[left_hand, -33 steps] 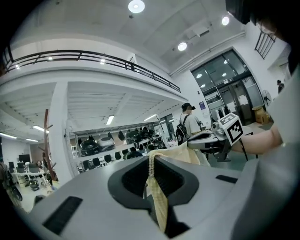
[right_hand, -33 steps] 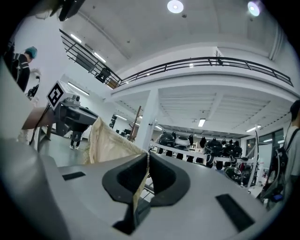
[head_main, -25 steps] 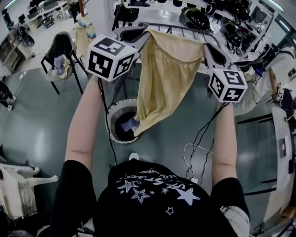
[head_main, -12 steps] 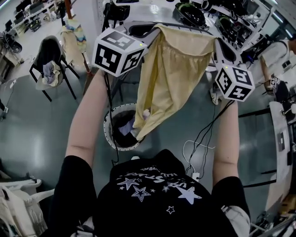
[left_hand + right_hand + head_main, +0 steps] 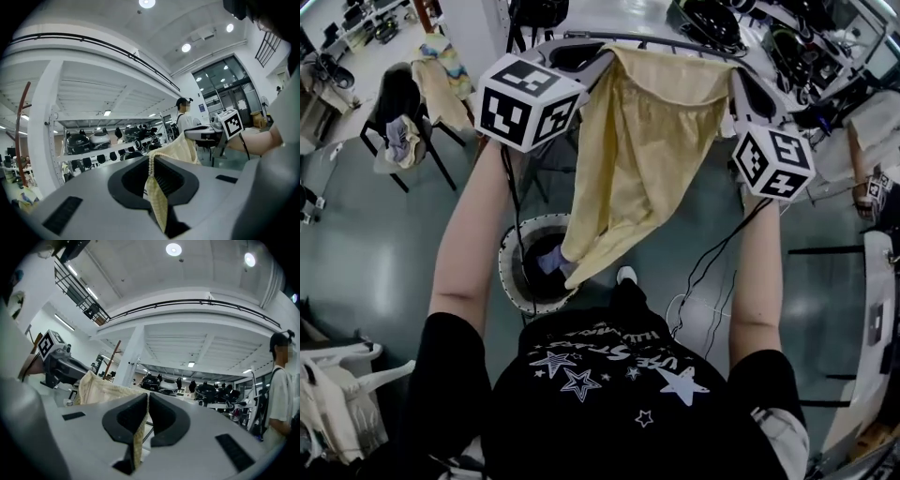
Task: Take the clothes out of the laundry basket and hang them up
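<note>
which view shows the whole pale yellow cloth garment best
The head view: the pale yellow cloth garment hangs spread between the left gripper and right gripper. Each gripper view shows only a pinched edge strip.

Head view: black chair [image 5: 394, 94] at upper left, standing on a glossy grey floor [image 5: 366, 253]. White plastic chair [image 5: 342, 370] at lower left edge.

Gripper views: white shelving [image 5: 93, 151] carrying a row of dark helmets [image 5: 100, 138]. White pillar [image 5: 47, 140] with a thin red-brown pole [image 5: 19, 122] near it. One bystander in a cap [image 5: 281, 399] at far right. Round ceiling lights [image 5: 173, 249] overhead.
</note>
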`<state>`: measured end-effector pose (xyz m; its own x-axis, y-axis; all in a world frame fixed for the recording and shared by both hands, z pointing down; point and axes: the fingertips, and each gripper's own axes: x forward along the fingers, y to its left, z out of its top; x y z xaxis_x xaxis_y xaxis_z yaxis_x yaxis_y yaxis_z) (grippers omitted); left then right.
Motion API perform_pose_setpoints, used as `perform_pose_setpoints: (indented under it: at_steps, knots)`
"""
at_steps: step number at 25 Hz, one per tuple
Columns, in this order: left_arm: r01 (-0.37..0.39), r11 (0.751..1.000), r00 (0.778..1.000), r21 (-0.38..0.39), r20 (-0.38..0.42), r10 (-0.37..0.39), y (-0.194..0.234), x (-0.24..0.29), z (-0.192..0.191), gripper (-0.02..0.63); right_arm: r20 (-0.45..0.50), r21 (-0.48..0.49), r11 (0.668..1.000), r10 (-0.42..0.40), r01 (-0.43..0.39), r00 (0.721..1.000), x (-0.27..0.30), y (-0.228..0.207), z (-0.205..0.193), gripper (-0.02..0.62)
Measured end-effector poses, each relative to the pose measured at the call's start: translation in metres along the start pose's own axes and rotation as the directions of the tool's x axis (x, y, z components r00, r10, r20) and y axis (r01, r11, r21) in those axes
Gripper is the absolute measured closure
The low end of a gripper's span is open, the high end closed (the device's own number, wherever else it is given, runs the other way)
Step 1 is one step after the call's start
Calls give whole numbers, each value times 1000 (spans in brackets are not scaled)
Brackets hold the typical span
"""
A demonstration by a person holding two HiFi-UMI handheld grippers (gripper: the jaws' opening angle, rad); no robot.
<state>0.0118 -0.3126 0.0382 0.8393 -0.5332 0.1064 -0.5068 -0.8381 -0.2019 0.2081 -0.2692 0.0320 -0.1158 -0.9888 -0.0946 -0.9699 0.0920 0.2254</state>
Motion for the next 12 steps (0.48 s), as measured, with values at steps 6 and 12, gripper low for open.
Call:
perform_pose_setpoints:
  at_steps: [6,12]
  knots:
    - [-115,993,993,-4,-43,115,16,69,-2,558,13,41,991,123,-124,992,64,-55,-35,571]
    - [-222,975,973,-9,-71,221,44,103,-8,558,48,78,967,238,-241,970,118,-70,-57,571]
